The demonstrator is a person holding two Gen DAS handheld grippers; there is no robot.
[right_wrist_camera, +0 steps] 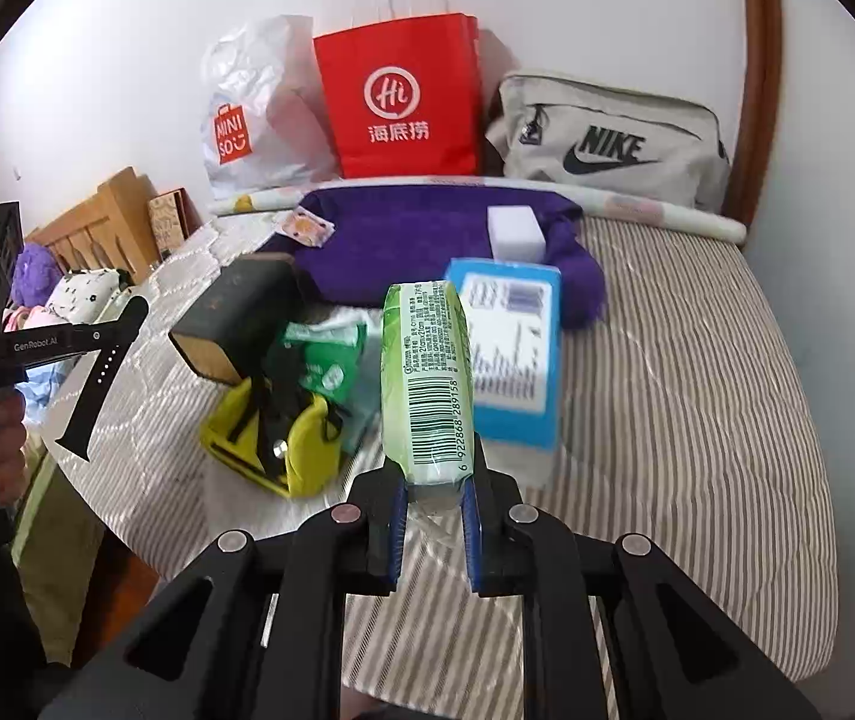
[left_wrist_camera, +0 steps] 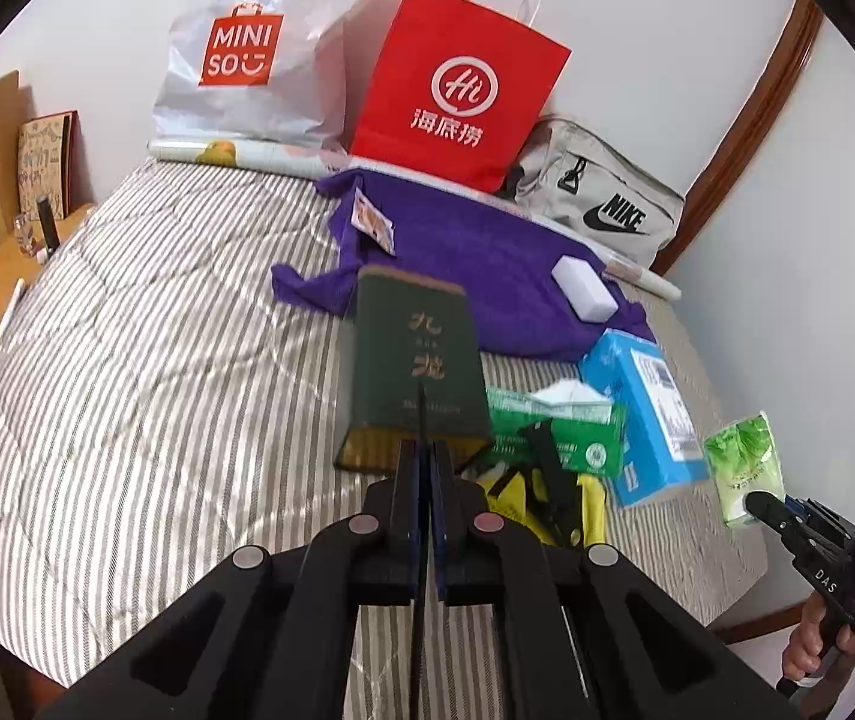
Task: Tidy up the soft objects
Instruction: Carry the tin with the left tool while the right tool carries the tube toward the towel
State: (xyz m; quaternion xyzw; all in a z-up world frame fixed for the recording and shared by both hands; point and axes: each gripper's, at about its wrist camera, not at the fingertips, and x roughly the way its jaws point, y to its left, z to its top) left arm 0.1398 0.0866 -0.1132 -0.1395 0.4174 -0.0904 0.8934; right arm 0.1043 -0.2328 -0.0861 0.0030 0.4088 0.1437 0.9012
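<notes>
My right gripper [right_wrist_camera: 434, 489] is shut on a green tissue pack [right_wrist_camera: 427, 372] and holds it above the striped bed; the pack also shows at the right of the left wrist view [left_wrist_camera: 745, 465]. My left gripper [left_wrist_camera: 425, 450] is shut and empty, raised in front of a dark green box [left_wrist_camera: 412, 369]. A purple towel [left_wrist_camera: 487, 264] lies at the back with a white sponge [left_wrist_camera: 584, 288] on it. A blue tissue box [right_wrist_camera: 508, 348], a green tissue pack [right_wrist_camera: 325, 354] and a yellow and black pouch [right_wrist_camera: 280, 444] lie near the bed's middle.
A red paper bag [right_wrist_camera: 403, 96], a white Miniso bag [right_wrist_camera: 247, 114] and a grey Nike bag [right_wrist_camera: 607, 138] stand against the back wall. A rolled sheet [right_wrist_camera: 667, 210] lies before them. A wooden side table [left_wrist_camera: 1, 288] is at the left.
</notes>
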